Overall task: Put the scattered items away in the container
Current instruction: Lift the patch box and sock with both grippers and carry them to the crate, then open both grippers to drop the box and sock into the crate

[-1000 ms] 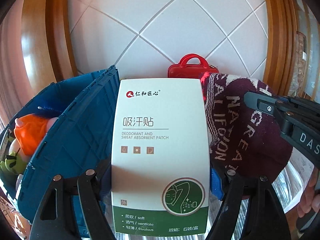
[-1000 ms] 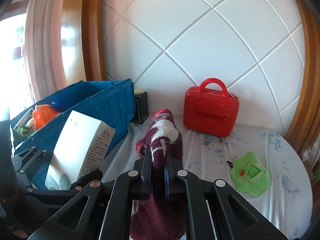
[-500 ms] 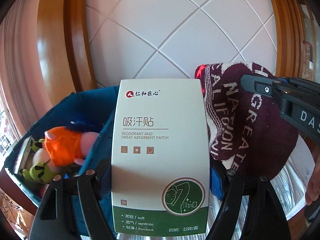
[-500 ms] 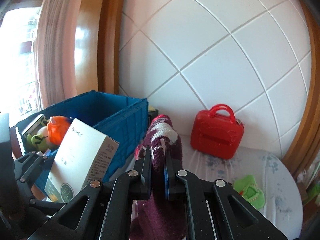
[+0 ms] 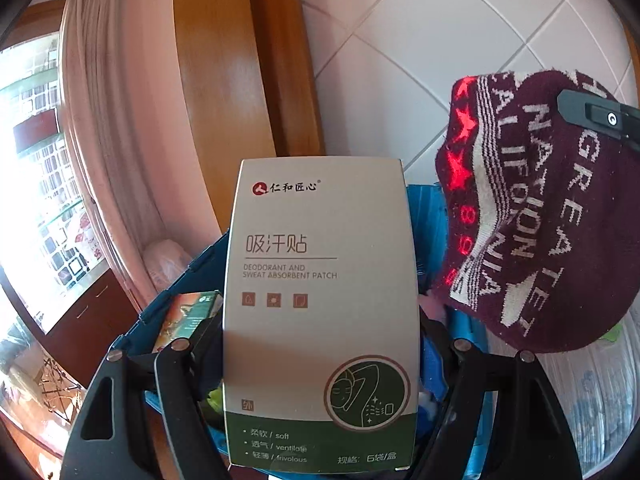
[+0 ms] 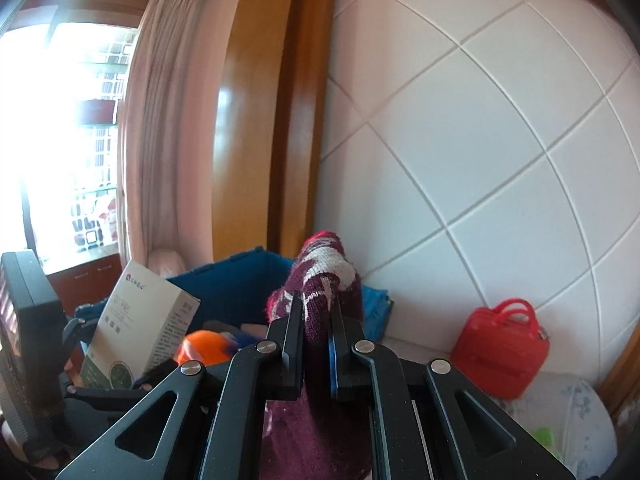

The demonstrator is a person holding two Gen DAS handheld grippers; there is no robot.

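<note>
My left gripper (image 5: 320, 344) is shut on a white and green patch box (image 5: 320, 312), held upright over the blue crate (image 5: 188, 276). My right gripper (image 6: 314, 312) is shut on a maroon knit sock (image 6: 320, 280), held up over the crate's (image 6: 236, 284) near side. The sock also shows in the left wrist view (image 5: 552, 216), to the right of the box. The box shows in the right wrist view (image 6: 140, 324) at the left. An orange toy (image 6: 204, 346) and a book (image 5: 188, 316) lie inside the crate.
A red toy suitcase (image 6: 502, 354) stands on the covered table (image 6: 576, 420) against the tiled wall. A green felt piece (image 6: 544, 436) lies at the table's right. A wooden door frame (image 6: 272, 120) and curtain (image 6: 156, 120) stand behind the crate.
Both grippers have swung left and risen, carrying the box and the sock from beside the crate to over it. The suitcase has slid to the right in view.
</note>
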